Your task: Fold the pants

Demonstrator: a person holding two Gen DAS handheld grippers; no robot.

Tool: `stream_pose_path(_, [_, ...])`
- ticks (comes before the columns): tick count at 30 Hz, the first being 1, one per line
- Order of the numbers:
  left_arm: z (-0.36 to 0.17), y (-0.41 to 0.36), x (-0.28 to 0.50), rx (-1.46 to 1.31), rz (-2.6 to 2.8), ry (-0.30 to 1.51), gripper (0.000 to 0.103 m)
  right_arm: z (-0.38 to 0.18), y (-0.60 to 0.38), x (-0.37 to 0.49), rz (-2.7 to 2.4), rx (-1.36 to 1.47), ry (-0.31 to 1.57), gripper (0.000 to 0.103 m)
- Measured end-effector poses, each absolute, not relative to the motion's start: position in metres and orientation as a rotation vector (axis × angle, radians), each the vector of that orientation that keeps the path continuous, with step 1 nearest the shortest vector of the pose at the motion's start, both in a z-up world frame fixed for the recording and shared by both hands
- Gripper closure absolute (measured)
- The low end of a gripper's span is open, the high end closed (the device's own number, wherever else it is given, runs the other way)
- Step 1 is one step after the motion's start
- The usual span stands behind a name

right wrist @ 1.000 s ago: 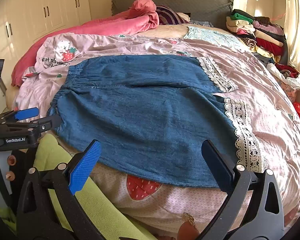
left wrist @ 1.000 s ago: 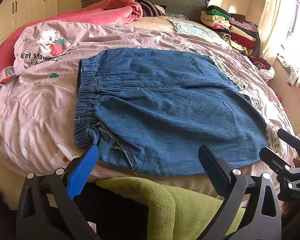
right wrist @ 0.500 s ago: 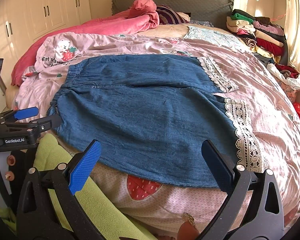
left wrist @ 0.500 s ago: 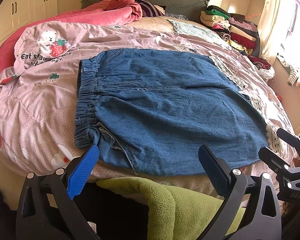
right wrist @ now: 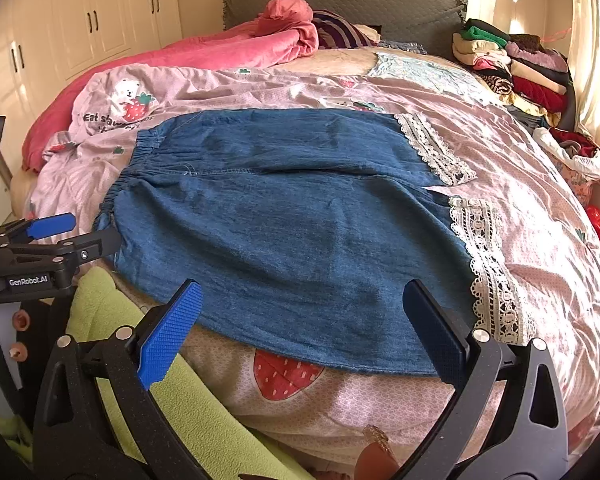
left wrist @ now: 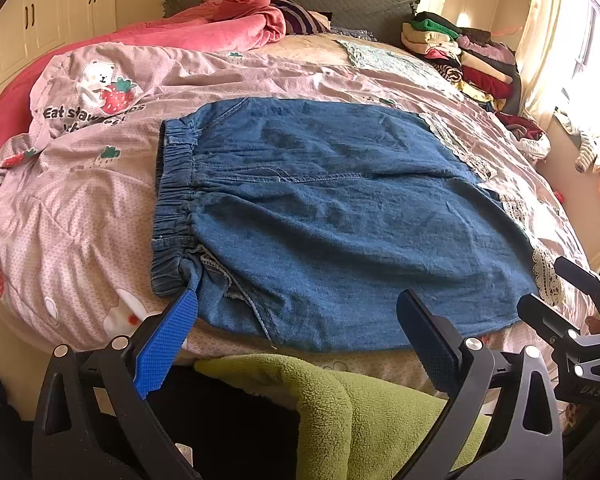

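Nothing moved: both hand-held grippers, left hand-held gripper (left wrist: 296,336) and right hand-held gripper (right wrist: 304,332), hover spread before pants (right wrist: 292,232).

Bare duvet (right wrist: 540,216) rings the pants (right wrist: 284,224) — clothes stack (right wrist: 512,68) and pink blanket (right wrist: 220,52) crowd the far edge.

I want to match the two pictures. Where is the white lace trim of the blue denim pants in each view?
Left wrist view: the lace trim runs down the right edge of the denim pants, far right of the picture.
Right wrist view: the lace trim lies right of centre, again on the pants' right edge.
Shared landmark: the stack of folded clothes at the upper right of both views.
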State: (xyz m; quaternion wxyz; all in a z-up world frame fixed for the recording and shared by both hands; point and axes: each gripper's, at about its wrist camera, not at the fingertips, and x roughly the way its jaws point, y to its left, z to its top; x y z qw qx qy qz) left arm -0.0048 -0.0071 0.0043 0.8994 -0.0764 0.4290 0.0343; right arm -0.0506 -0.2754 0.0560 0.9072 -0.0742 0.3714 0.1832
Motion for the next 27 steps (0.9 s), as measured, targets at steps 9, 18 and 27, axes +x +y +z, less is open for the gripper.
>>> stream_pose_path(9, [0.008,-0.001,-0.006,-0.160,0.077,0.884,0.004,0.057,-0.275,-0.050,0.377,-0.155,0.766,0.008])
stream_pose_path(18, [0.006,0.003,-0.003,-0.155,0.089,0.883,0.004,0.058,-0.270,-0.045,0.389,-0.159,0.768,0.008])
stream_pose_path(27, [0.007,0.031,0.017,-0.171,0.132,0.883,0.004,0.063,-0.248,-0.012,0.454,-0.181,0.792,0.008])
